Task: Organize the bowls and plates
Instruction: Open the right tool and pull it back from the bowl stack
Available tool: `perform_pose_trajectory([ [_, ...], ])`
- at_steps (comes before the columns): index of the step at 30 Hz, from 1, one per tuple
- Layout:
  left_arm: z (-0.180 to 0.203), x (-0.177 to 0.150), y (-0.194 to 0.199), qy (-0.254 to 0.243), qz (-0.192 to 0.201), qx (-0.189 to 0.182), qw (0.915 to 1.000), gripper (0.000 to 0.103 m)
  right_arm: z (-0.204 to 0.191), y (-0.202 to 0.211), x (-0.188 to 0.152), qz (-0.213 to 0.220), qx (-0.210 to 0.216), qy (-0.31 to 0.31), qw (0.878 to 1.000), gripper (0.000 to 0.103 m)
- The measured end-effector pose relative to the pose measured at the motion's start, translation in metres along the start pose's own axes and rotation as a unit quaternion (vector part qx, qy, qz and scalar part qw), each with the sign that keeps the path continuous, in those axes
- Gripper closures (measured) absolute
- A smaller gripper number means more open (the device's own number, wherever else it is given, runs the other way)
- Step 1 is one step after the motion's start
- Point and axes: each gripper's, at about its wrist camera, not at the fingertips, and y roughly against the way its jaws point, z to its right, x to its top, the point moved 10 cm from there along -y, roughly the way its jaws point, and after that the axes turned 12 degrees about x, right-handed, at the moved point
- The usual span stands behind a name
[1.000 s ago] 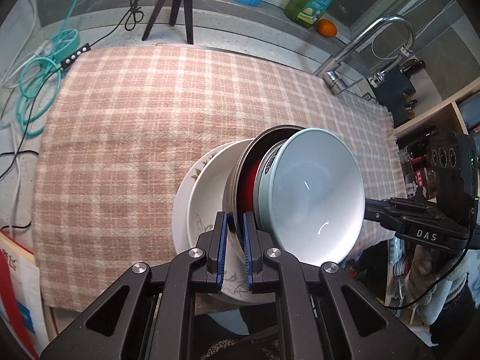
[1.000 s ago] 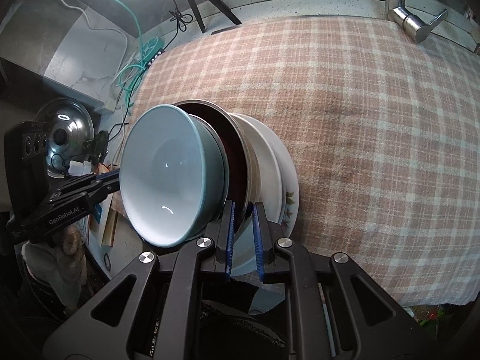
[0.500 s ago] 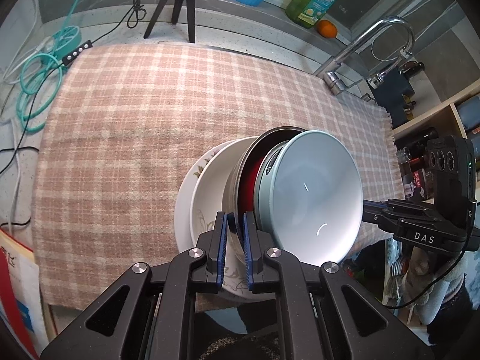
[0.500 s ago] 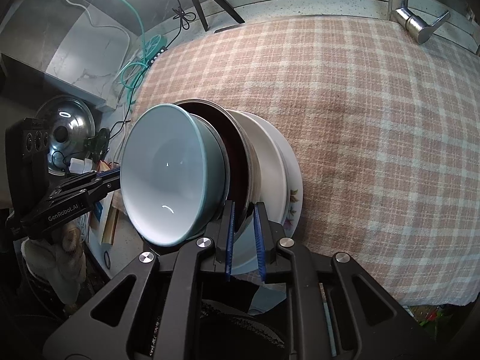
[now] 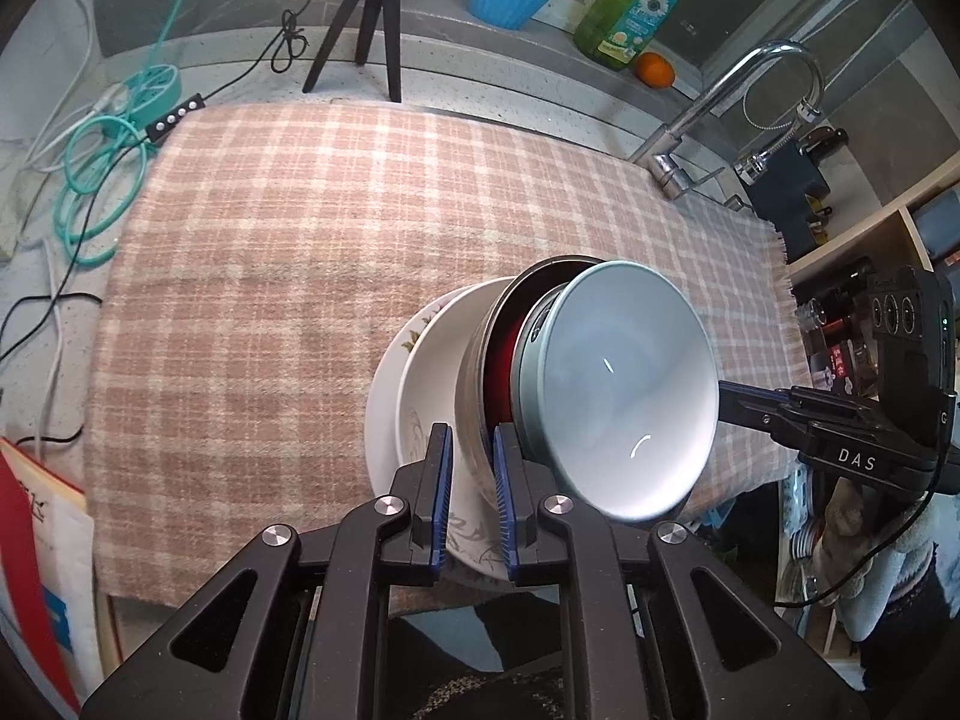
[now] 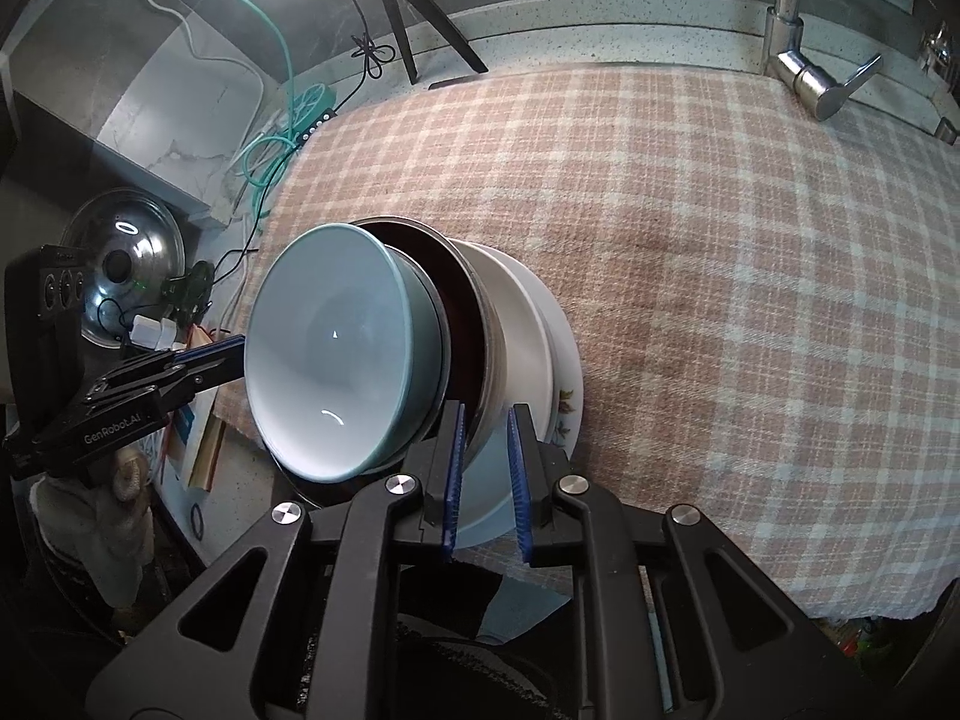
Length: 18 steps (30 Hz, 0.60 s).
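I have the whole stack (image 5: pixel 540 396) pinched between my two claws, one on each side, so neither hand is nearer. My left claw (image 5: pixel 471 483) is clenched on the rim of the metal bowl (image 5: pixel 474 384), and my right claw (image 6: pixel 485 468) is clenched on the same rim from the opposite side. The stack sits straight ahead of each claw, right at the fingertips, tipped on edge over the checked cloth (image 5: pixel 300 252). Its axis runs crosswise to my fingers, mouth toward the cloth's near edge. My judgement is that the coming move depends on levelling it without either grip slipping.

From front to back it is a pale blue-green bowl (image 5: pixel 630 384) with a glossy white inside, the steel bowl with a dark red lining, then a plain white plate (image 5: pixel 432 372) and a flower-patterned plate (image 5: pixel 390 372).
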Motion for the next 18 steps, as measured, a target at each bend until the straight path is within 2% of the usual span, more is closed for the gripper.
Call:
perform_pose_trajectory([
  [1, -0.001, 0.0, 0.002, 0.001, 0.003, 0.004, 1.0, 0.077, 0.001, 0.002, -0.001, 0.002, -0.003, 0.002, 1.0, 0.088],
  [2, -0.002, -0.001, 0.004, 0.002, 0.008, 0.009, 0.9999, 0.074, 0.001, 0.004, -0.002, 0.004, -0.004, 0.004, 1.0, 0.088],
  [7, 0.002, -0.003, 0.013, -0.008, 0.029, 0.028, 0.9991, 0.071, 0.002, 0.013, -0.004, 0.021, -0.028, 0.019, 0.999, 0.068],
  [10, 0.007, -0.003, 0.02, -0.018, 0.048, 0.043, 0.9978, 0.053, 0.0, 0.021, -0.003, 0.033, -0.041, 0.028, 0.998, 0.065],
  [13, 0.013, -0.003, 0.027, -0.026, 0.065, 0.054, 0.9961, 0.052, -0.003, 0.027, -0.003, 0.045, -0.057, 0.042, 0.996, 0.059],
  [18, 0.018, -0.001, 0.038, -0.034, 0.092, 0.075, 0.9924, 0.043, -0.007, 0.042, -0.002, 0.076, -0.084, 0.065, 0.991, 0.047],
])
